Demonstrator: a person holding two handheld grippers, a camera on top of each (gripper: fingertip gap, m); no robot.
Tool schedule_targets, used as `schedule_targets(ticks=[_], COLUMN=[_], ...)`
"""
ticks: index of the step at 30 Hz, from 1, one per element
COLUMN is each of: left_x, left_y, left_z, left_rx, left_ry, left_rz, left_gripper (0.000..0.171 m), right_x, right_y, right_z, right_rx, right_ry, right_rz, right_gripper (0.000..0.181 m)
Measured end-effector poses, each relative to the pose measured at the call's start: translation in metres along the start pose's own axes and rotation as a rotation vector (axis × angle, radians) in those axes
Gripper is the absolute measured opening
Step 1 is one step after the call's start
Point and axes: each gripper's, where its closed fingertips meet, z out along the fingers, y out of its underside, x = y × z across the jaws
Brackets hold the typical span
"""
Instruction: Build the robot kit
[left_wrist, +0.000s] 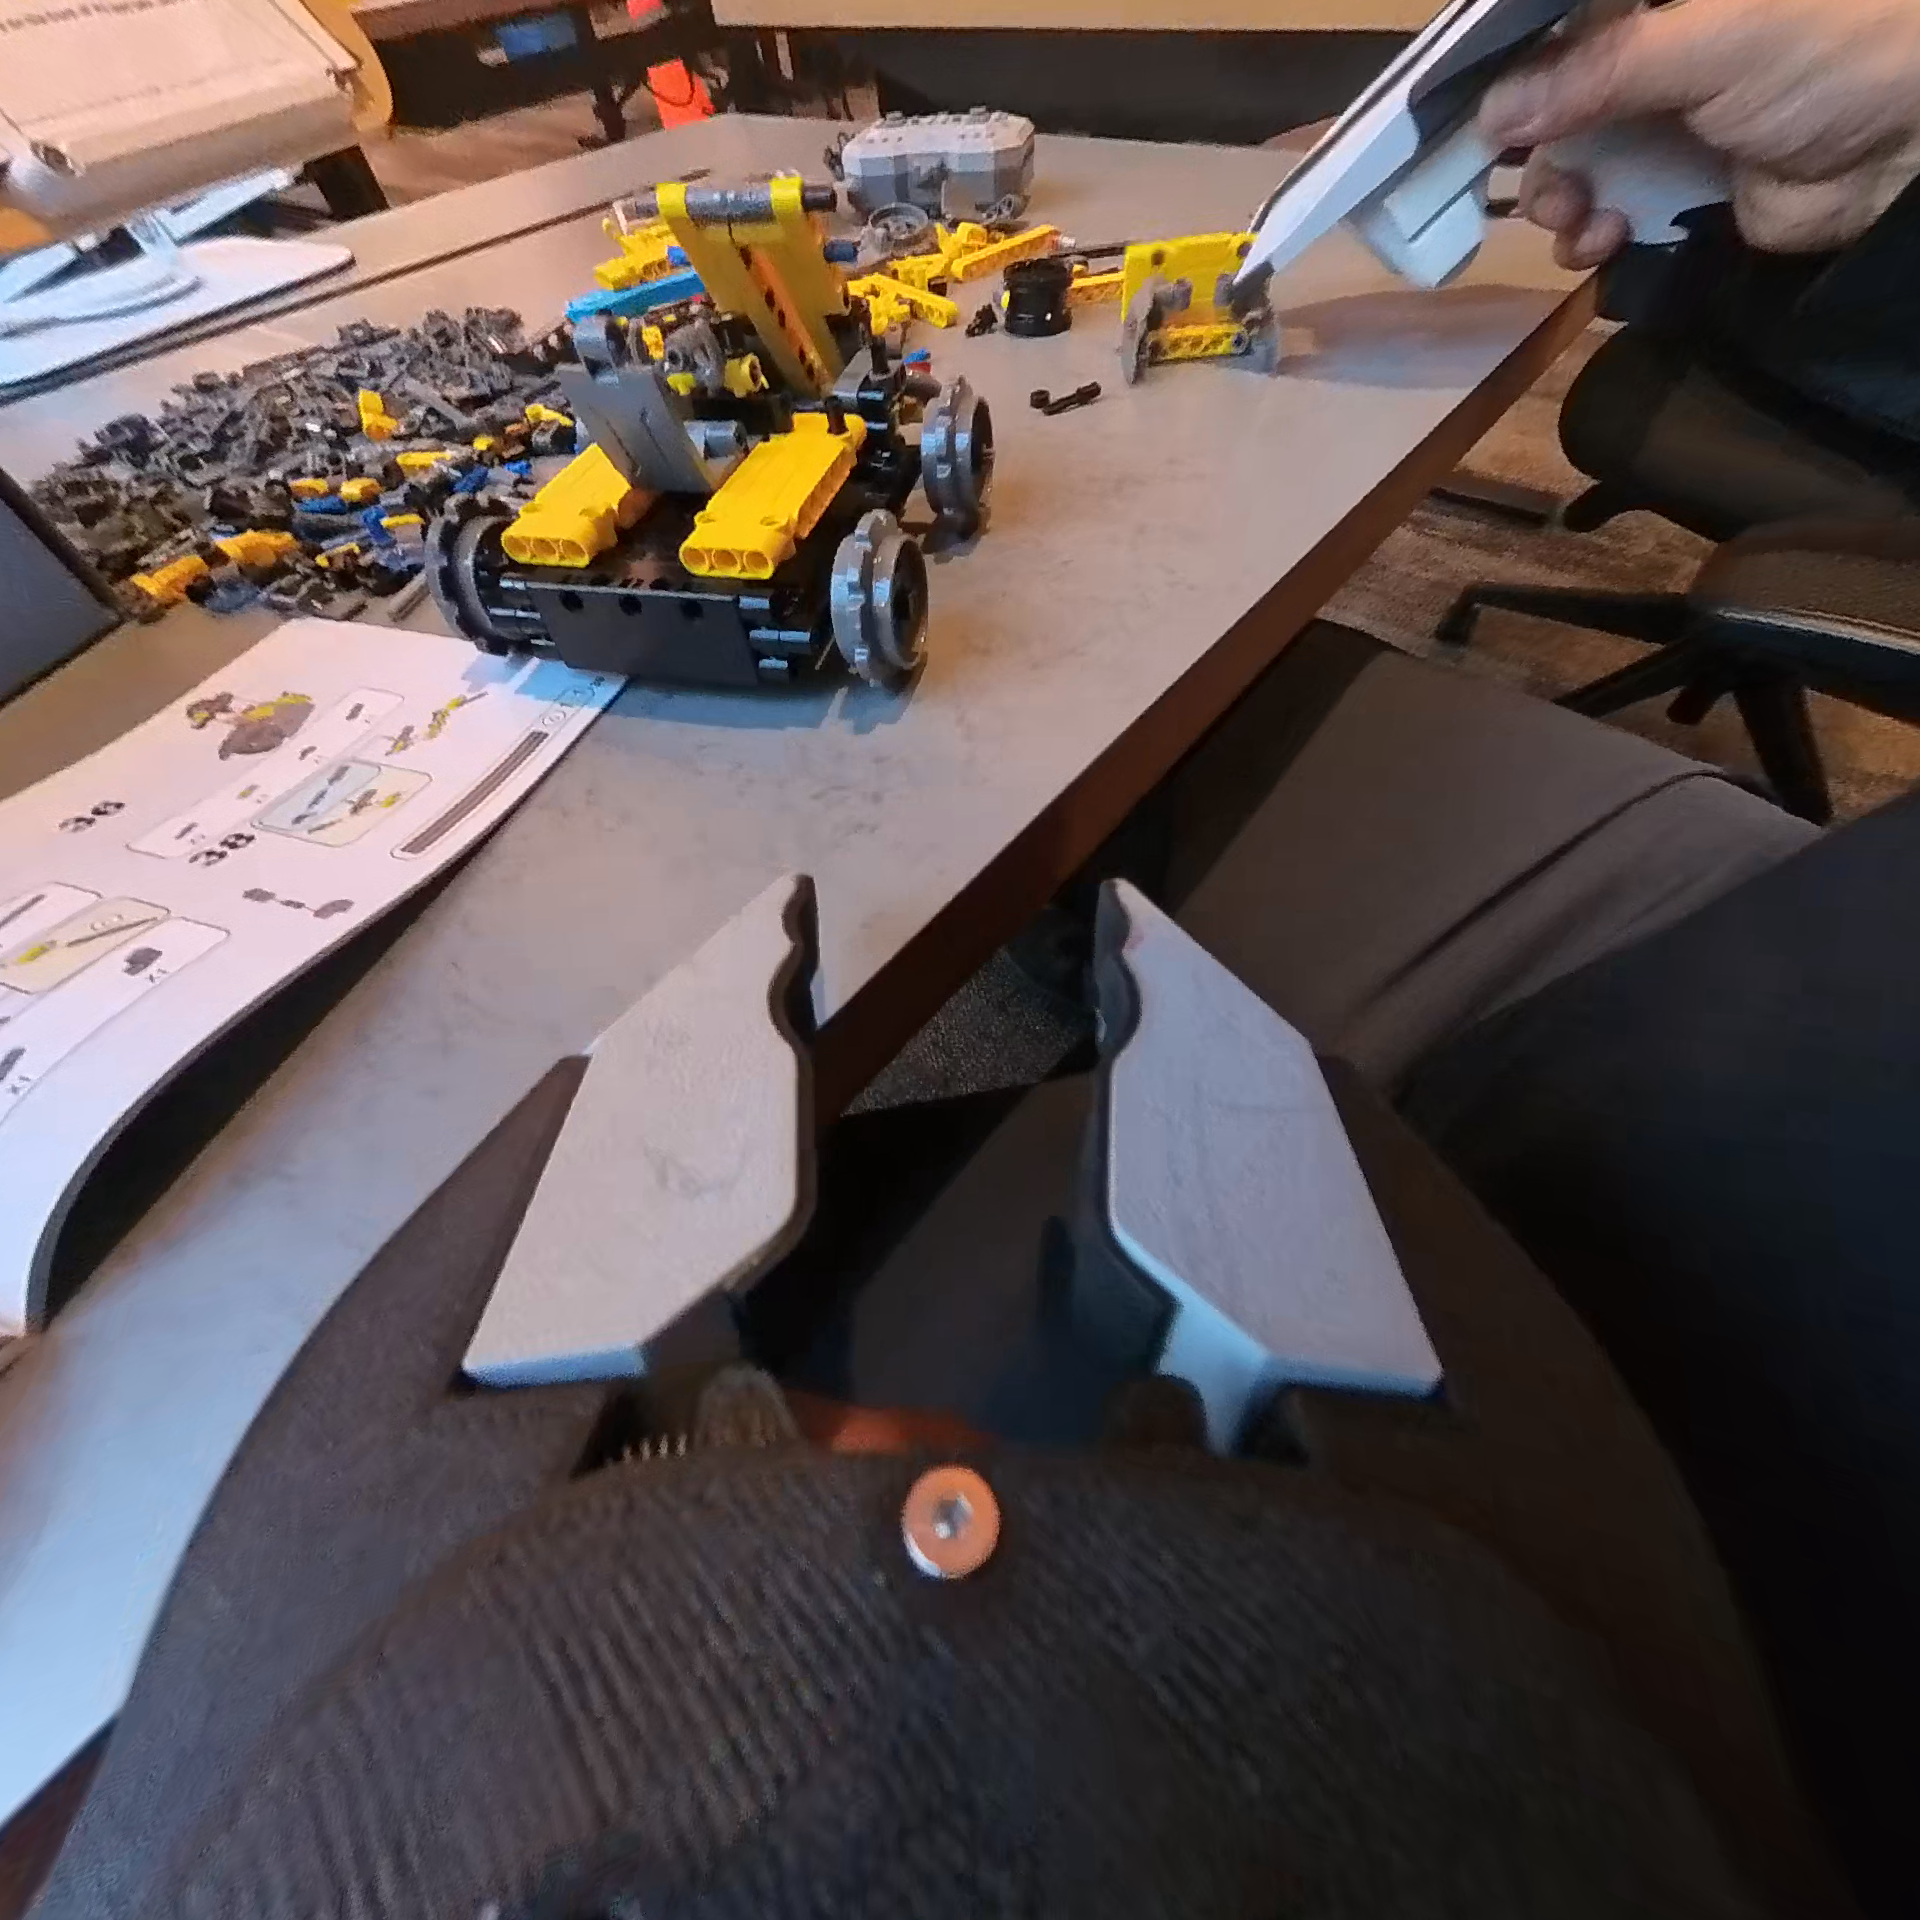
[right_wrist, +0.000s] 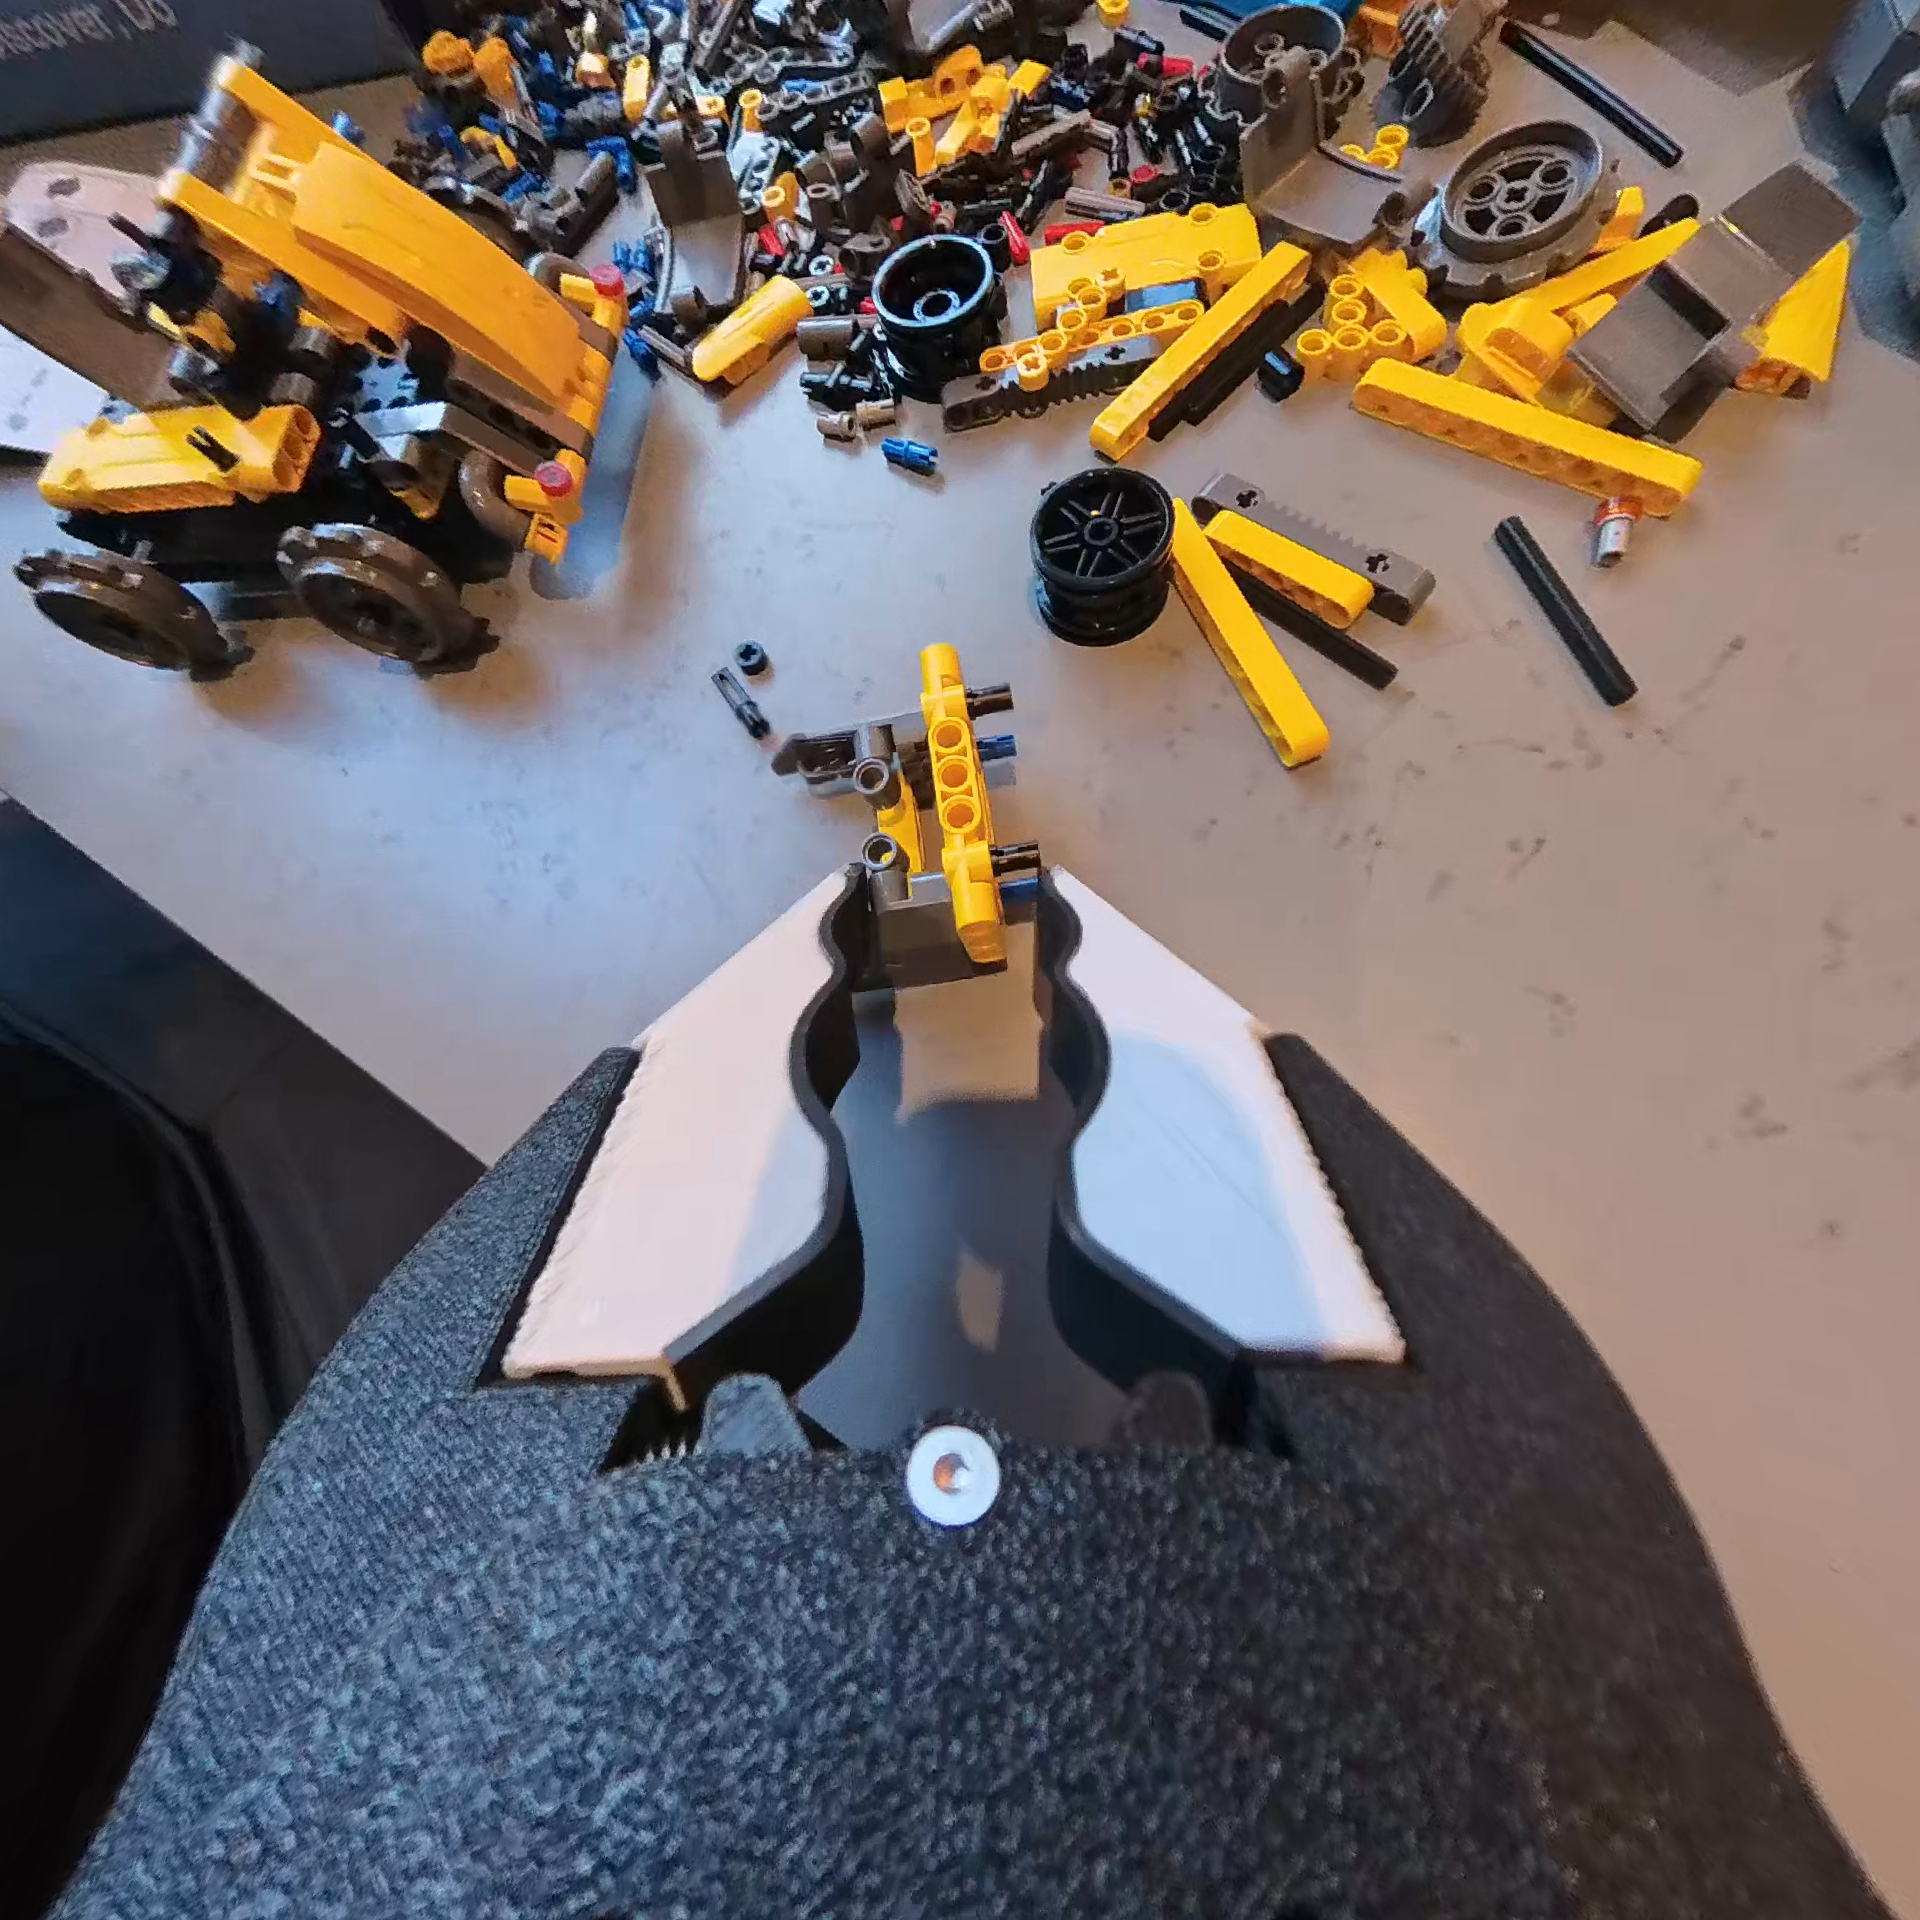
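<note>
Risk — my right tool (right_wrist: 943, 914) only brackets the small yellow-grey assembly (right_wrist: 940, 821), fingers apart; it may tip on the bench (right_wrist: 1455, 1039). Left tool (left_wrist: 951, 997) hangs apart, empty.

The right tool (right_wrist: 943, 904) straddles a small yellow-and-grey brick assembly (right_wrist: 940, 821) standing on the grey table (right_wrist: 1558, 1039).

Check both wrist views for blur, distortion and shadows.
Left wrist view: wide-angle bending curves the grey table's edge; the white instruction booklet is slightly smeared; light is dim and warm. Right wrist view: the small yellow-and-grey brick assembly is sharp; the right gripper shadows the table beneath it; the half-built yellow vehicle blurs.
</note>
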Motion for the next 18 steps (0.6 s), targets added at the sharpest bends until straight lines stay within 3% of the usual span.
schedule_targets(ticks=[11, 18], left_x=[0.000, -0.008], left_y=[0.007, 0.004], left_z=[-0.003, -0.007], left_rx=[-0.011, 0.007], left_ry=[-0.010, 0.019], left_rz=[0.005, -0.055], left_gripper=[0.052, 0.052], right_x=[-0.024, -0.036], right_y=[-0.028, -0.029], right_z=[-0.013, -0.004], right_rx=[0.107, 0.085], right_ry=[-0.060, -0.048], right_rz=[-0.015, -0.009], right_gripper=[0.031, 0.031])
